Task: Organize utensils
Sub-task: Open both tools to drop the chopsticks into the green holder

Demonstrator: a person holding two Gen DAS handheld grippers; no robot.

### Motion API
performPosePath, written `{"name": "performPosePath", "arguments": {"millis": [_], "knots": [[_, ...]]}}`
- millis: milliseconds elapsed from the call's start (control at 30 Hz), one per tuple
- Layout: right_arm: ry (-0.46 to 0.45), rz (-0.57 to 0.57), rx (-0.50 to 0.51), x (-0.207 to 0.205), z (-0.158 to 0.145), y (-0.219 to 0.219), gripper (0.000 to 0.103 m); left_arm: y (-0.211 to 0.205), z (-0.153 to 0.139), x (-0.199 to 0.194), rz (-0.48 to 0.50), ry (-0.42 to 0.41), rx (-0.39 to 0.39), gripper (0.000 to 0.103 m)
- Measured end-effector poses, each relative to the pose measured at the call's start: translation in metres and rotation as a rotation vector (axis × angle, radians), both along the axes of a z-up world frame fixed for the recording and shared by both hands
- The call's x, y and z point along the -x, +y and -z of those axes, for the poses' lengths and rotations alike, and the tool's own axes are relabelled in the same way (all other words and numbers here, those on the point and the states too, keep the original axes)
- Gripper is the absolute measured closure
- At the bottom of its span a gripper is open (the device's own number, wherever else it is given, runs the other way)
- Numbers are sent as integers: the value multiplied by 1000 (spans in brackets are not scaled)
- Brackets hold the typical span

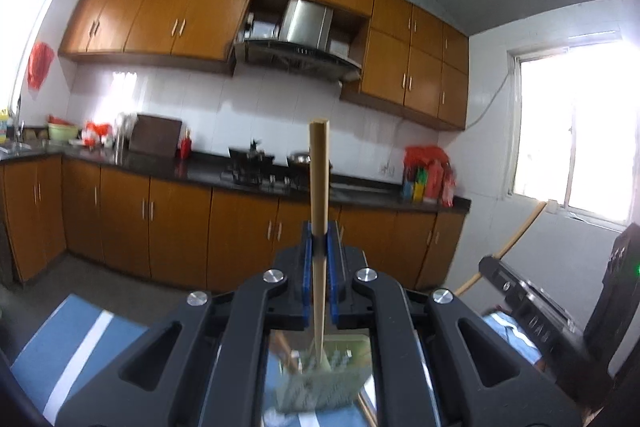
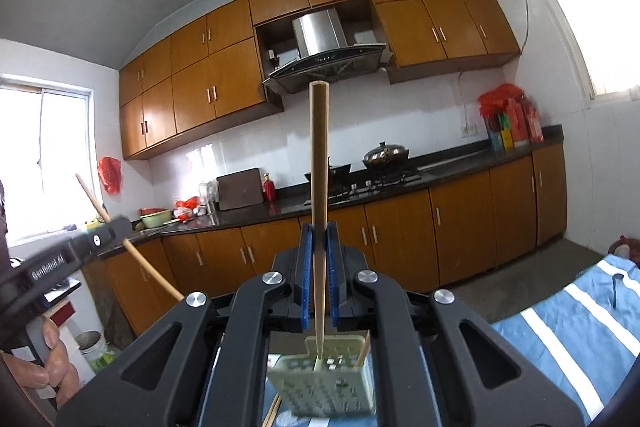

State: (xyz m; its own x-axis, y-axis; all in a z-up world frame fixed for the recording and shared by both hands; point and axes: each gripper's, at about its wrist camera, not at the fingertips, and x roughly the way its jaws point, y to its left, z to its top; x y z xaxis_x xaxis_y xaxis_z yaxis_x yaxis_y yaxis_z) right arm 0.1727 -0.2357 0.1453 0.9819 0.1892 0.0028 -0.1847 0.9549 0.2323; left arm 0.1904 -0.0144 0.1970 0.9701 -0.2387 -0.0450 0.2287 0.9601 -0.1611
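Both tools, left (image 1: 319,241) and right (image 2: 319,241), clamp an upright chopstick (image 1: 319,183) (image 2: 319,163), tips down toward the green holder (image 2: 328,383) directly below.

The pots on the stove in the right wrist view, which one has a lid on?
The right-hand pot, shiny and domed, wears a lid with a knob. The dark wok left of it sits open, partly hidden behind the chopstick.

orange-brown wooden wall cabinets (image 2: 208,75) above white tiled wall | stainless steel range hood (image 2: 320,47) over black gas stove (image 2: 376,181) | dark lidded wok (image 2: 386,153) on stove | dark stone surface (image 1: 208,173) | red plastic bags (image 2: 508,107) at its right end | blue-and-white striped cloth (image 2: 576,323)
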Motion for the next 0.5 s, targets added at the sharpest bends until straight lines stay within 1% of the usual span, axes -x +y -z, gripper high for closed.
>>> {"name": "performPosePath", "arguments": {"millis": [67, 133, 233, 333, 500], "knots": [[11, 15, 16, -11, 4, 3, 95, -9, 4, -11, -24, -19, -26, 95], [38, 18, 27, -20, 12, 6, 95, -17, 14, -24, -31, -11, -48, 95], [115, 14, 39, -39, 29, 9, 95, -23, 38, -47, -15, 57, -51, 95], [162, 7, 45, -43, 41, 11, 95, -20, 58, -65, -6, 117, -27, 95], [203, -5, 60, -44, 44, 17, 95, -19, 69, -75, 8, 158, -26, 95]]}}
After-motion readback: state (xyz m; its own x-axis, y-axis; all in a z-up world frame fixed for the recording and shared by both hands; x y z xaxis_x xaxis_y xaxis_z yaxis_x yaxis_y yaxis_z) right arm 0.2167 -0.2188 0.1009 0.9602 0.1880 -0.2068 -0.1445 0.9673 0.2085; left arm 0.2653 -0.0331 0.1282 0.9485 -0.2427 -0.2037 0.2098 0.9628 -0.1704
